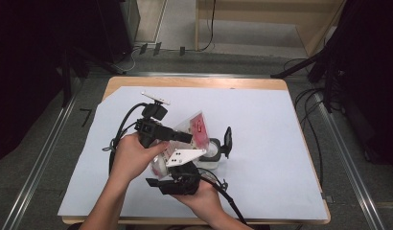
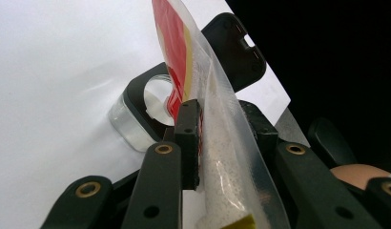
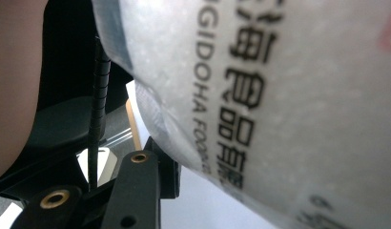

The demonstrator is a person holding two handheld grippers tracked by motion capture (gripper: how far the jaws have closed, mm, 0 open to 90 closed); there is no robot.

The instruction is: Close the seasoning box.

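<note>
- Holding a clear plastic bag (image 1: 194, 128) with a red printed label between both grippers, tilted above the white sheet (image 1: 261, 120) near the table's middle, its upper end leaning over a small clear jar (image 1: 213, 152) with a black hinged lid (image 1: 227, 139) flipped open
- The bag (image 2: 217, 143) looks light and limp; the film is smooth and likely slippery, so it will sag and fold wherever it is not supported
- Its contents seem pale and powdery or granular, which would shift toward the low end as the bag tips
- Best hold, as I judge it, is on the flat sealed edges or the empty film, not on the bulging part
- The left gripper (image 2: 222, 133) is clamped on the bag's film, one pad (image 2: 188, 143) pressing its side, seen edge-on in the left gripper view
- The right gripper (image 1: 180, 181) sits under the bag's lower end; the bag (image 3: 260, 105) lies right against its camera, but whether its pads press on it I cannot tell
- Hard to make out: the bag's mouth and whether it is cut open, what lies inside the jar (image 2: 136, 119), and the printed lettering, cut off at the frame's edge
- The hands (image 1: 132, 155) cover most of the bag's lower half in the high view
</note>
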